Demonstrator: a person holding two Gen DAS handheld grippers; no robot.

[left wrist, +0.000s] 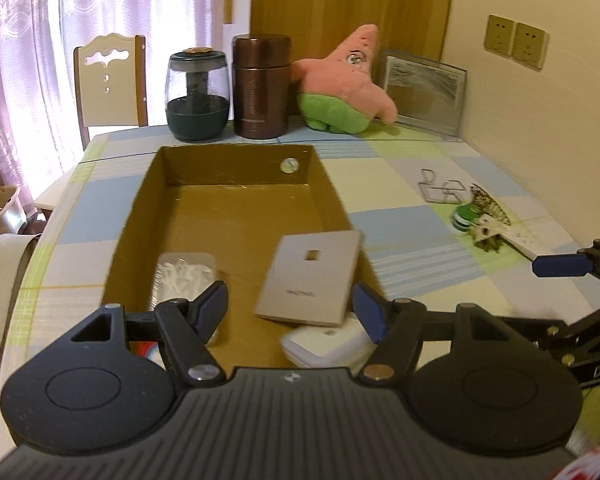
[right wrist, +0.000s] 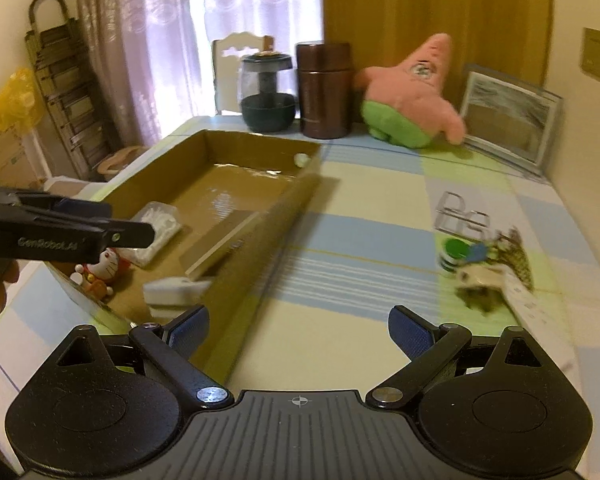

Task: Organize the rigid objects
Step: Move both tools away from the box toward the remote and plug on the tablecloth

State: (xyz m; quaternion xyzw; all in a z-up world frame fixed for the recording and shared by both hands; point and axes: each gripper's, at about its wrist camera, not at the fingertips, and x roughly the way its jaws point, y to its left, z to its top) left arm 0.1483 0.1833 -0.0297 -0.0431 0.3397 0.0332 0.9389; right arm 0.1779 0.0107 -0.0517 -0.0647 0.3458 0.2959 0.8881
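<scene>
The cardboard box (left wrist: 236, 208) lies open-topped on the table (left wrist: 400, 216), its long axis running away from me toward the far edge. Inside, at the near end, a flat grey case (left wrist: 312, 276) leans tilted, its long side angled up and to the right, resting against the box's right wall and over a white case (left wrist: 328, 344) beneath it. To the left sits a clear tub of white picks (left wrist: 184, 276), lengthwise with the box. A small cat figure (right wrist: 100, 268) stands in the near corner, seen from my right camera. The far half of the box floor is bare, with a round sticker (left wrist: 289, 165) on the far wall.

My left gripper (left wrist: 292, 312) hangs over the near end of the box, jaws apart, nothing between them. My right gripper (right wrist: 300, 332) is over open tablecloth just right of the box's wall, jaws wide apart and holding nothing.

Right of the box a broad stretch of table is free. Beyond it, near the wall, lie a wire clip (right wrist: 460, 212), green discs (right wrist: 454, 252) and a white remote (right wrist: 516, 288) atop a patterned item; this cluster is blurred. Along the far edge stand a dark jar (left wrist: 198, 92), a brown flask (left wrist: 260, 84), a pink plush star (left wrist: 348, 84) and a framed picture (left wrist: 424, 92).
</scene>
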